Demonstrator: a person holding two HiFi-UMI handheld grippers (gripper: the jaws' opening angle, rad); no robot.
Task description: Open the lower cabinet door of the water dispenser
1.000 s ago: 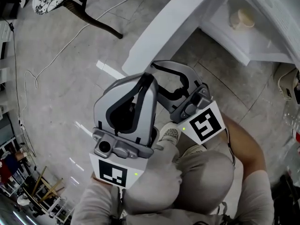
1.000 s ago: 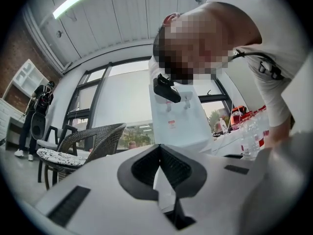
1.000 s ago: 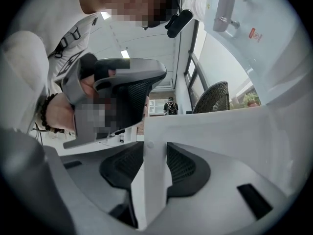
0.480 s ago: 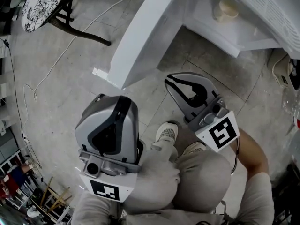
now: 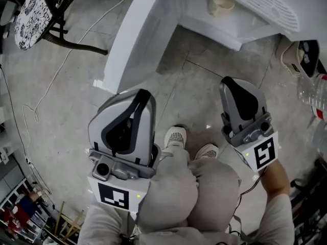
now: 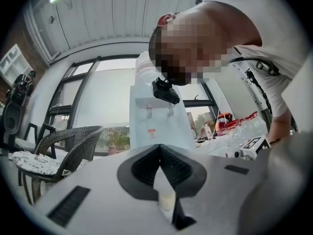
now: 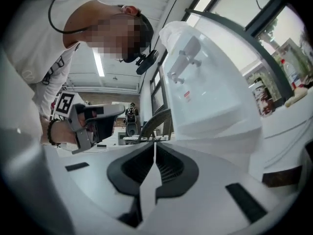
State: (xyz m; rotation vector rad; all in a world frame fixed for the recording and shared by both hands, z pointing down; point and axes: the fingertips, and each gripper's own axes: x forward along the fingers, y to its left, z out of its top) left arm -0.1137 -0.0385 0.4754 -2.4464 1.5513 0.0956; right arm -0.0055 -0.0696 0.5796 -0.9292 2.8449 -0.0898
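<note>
The white water dispenser [image 5: 265, 4] stands at the top of the head view. Its lower cabinet door [image 5: 138, 40] is swung wide open toward the floor tiles. A cream cup [image 5: 220, 3] sits on the shelf inside. My left gripper [image 5: 144, 94] hangs below the door's free edge, clear of it, shut and empty. My right gripper [image 5: 238, 81] hovers over bare tiles to the right, away from the cabinet. Its jaws have just been closing, with nothing between them. The dispenser [image 6: 156, 116] rises beyond the shut left gripper [image 6: 160, 146] and beside the shut right gripper [image 7: 154, 143].
A chair with a patterned cushion [image 5: 30, 14] stands at the upper left, and a white cable [image 5: 51, 80] trails over the floor. The person's shoes [image 5: 176, 137] are between the grippers. Clear bottles [image 5: 311, 93] and a pale appliance [image 5: 301, 55] crowd the right edge.
Both grippers have drawn back from the open door. The right one swung out to the right and its jaws closed from open. The left moved slightly away.
</note>
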